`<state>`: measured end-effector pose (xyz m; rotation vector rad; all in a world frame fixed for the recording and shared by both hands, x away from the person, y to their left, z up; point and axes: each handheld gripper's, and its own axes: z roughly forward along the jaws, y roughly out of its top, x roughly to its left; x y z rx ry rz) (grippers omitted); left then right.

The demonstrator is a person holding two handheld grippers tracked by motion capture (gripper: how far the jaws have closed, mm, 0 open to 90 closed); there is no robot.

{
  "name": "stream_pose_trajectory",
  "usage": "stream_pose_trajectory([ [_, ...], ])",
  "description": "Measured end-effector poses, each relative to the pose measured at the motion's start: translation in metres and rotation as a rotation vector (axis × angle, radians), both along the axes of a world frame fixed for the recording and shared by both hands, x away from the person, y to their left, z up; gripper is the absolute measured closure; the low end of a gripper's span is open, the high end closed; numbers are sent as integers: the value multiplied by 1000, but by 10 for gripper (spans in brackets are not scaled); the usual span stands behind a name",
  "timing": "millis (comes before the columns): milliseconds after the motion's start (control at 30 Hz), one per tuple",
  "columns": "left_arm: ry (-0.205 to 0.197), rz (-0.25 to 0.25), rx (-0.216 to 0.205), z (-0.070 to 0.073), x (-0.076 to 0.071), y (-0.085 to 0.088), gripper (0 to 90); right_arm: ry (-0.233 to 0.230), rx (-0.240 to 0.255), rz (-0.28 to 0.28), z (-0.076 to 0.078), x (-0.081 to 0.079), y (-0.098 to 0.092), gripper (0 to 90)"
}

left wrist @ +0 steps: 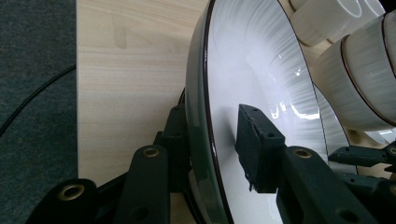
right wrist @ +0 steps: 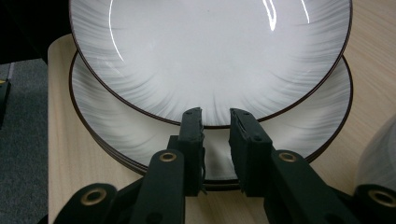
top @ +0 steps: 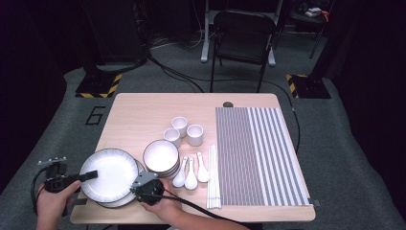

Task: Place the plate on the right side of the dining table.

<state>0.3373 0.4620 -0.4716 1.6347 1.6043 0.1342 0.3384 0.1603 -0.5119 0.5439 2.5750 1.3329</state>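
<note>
A stack of white dark-rimmed plates (top: 123,200) (right wrist: 116,135) lies at the table's near left corner. The top plate (top: 112,172) (left wrist: 261,70) (right wrist: 210,46) sits raised and shifted off the ones below. My left gripper (top: 93,175) (left wrist: 212,112) reaches in from the left with that plate's rim between its jaws, one under it and one over its inner face, where a thin shadow shows by the upper pad. My right gripper (top: 135,187) (right wrist: 215,112) lies low over the lower plates, its jaws a narrow gap apart with nothing between them, tips at the top plate's near rim.
Stacked bowls (top: 161,155) (left wrist: 369,79) stand just right of the plates. Behind them are three cups (top: 184,129). Three spoons (top: 190,172), white chopsticks (top: 213,177) and a striped mat (top: 258,153) lie to the right. A chair (top: 242,33) stands beyond the table.
</note>
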Motion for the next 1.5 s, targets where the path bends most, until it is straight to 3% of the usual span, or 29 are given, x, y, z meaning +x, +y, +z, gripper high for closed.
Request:
stream_pose_trajectory([
  [267,17,-3,-1,3,-1,1,672,-13,0,-4,-1,0,0,748],
  [833,27,15,-86,6,-1,3,736,-21,-1,-3,-2,1,1,746],
  [967,46,15,-113,7,1,6,751,-26,0,-6,-3,1,2,742],
  [1167,55,22,-123,8,4,8,772,-25,-3,-4,-3,1,2,737],
  [1367,28,47,-131,9,8,9,798,-22,-8,-3,-3,2,2,728],
  [1500,37,42,-136,9,8,10,800,-27,-5,-4,-3,2,2,726],
])
